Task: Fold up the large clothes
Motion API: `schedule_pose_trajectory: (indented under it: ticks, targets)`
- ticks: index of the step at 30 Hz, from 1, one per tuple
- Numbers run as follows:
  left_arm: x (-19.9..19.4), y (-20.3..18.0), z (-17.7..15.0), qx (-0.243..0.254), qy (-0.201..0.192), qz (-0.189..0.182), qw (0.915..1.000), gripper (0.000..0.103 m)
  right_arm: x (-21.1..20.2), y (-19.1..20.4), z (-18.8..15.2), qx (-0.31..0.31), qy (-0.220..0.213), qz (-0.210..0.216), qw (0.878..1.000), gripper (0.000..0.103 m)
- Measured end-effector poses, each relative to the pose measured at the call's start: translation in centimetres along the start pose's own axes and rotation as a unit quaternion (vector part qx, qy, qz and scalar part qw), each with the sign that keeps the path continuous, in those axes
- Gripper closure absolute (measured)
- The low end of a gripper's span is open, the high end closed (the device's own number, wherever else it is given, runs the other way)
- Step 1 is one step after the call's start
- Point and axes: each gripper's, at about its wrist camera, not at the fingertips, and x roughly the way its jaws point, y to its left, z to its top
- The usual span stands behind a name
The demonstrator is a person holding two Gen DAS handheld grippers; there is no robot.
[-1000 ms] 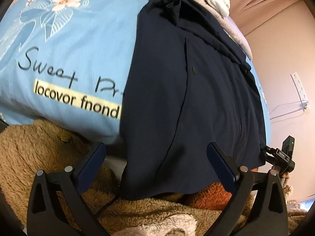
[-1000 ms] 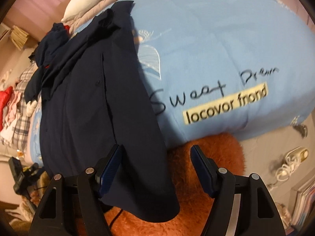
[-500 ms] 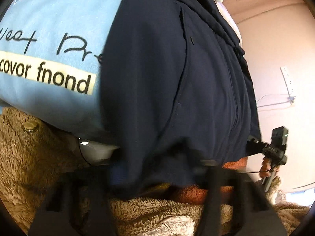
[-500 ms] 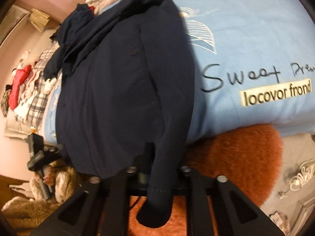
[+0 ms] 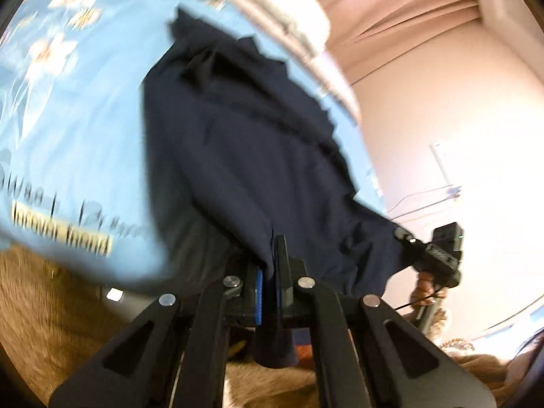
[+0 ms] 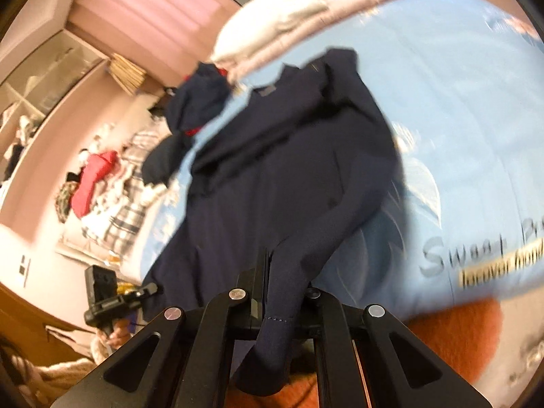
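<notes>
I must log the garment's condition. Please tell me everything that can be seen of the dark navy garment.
The dark navy garment is a long, soft, matte piece, apparently woven, with seams and a small button. It lies spread lengthwise on the light blue bedspread, rumpled at its far end. Its near hem is raised: the left claw is shut on one corner, the right claw on the other, where a stitched edge hangs down.
</notes>
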Motion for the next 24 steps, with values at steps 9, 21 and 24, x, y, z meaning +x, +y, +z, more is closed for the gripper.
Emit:
schedule_pose_trajectory:
  ticks: [9, 21, 24]
  targets:
    - [2.1, -1.1, 7.4, -0.004, -0.017, 0.019, 0.9997, 0.099, 2.0, -1.3, 4.8, 0.035, -0.04, 0.012, 0.999, 0.096]
    - [7.2, 3.3, 17.2, -0.044, -0.024, 0.094, 0.9943, 0.098, 5.3, -5.3, 9.9, 0.1, -0.045, -0.062, 0.992, 0.096]
    - [8.1, 4.9, 18.4, -0.062, -0.023, 0.109, 0.9918, 0.094, 6.0, -6.4, 10.6, 0.116, -0.049, -0.089, 0.988, 0.096]
